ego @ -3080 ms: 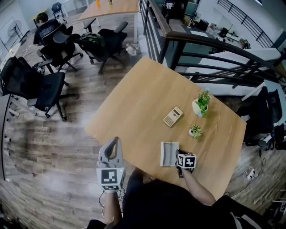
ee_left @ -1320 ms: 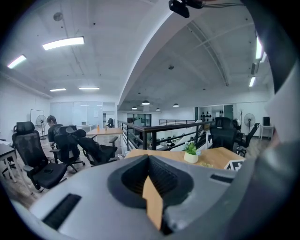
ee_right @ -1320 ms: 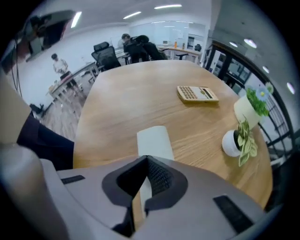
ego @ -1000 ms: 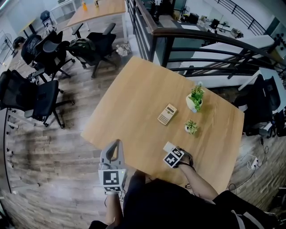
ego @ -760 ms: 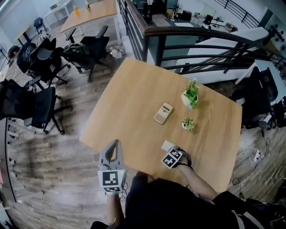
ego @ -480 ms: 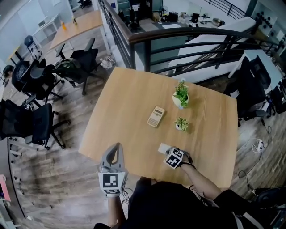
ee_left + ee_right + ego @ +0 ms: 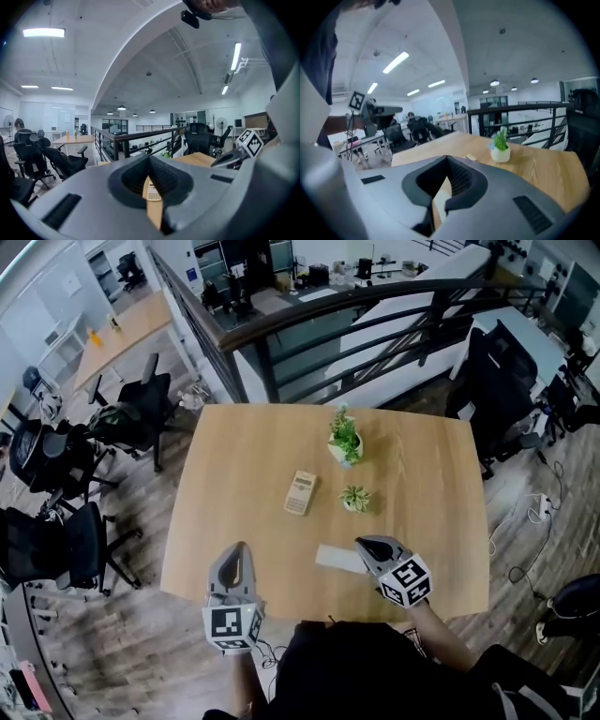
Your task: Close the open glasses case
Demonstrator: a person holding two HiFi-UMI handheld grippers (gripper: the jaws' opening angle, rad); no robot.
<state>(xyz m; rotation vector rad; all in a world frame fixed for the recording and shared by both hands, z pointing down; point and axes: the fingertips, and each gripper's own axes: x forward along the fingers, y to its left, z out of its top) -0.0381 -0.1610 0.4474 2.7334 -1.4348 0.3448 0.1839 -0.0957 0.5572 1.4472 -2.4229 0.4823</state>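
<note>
The glasses case (image 7: pixel 337 559) is a flat pale grey oblong with its lid down, lying near the front edge of the wooden table (image 7: pixel 412 465). My right gripper (image 7: pixel 362 543) hovers just above the case's right end. Its jaws are shut with nothing between them, and it is not touching the case. My left gripper (image 7: pixel 234 548) is held off the table's front left edge, also shut and holding nothing. In the left gripper view the right gripper's marker cube (image 7: pixel 248 142) shows at the right.
A beige calculator (image 7: pixel 300 492) lies mid-table. A small potted plant (image 7: pixel 354 498) and a taller one in a white pot (image 7: pixel 344 439) stand behind the case. A dark railing (image 7: pixel 309 324) runs past the far edge. Office chairs (image 7: pixel 56 540) stand on the left.
My right gripper has lifted off the case and swung level above it; the case, open earlier, now lies shut. The left gripper drifted a little. The head view swung, so the table looks squarer.
</note>
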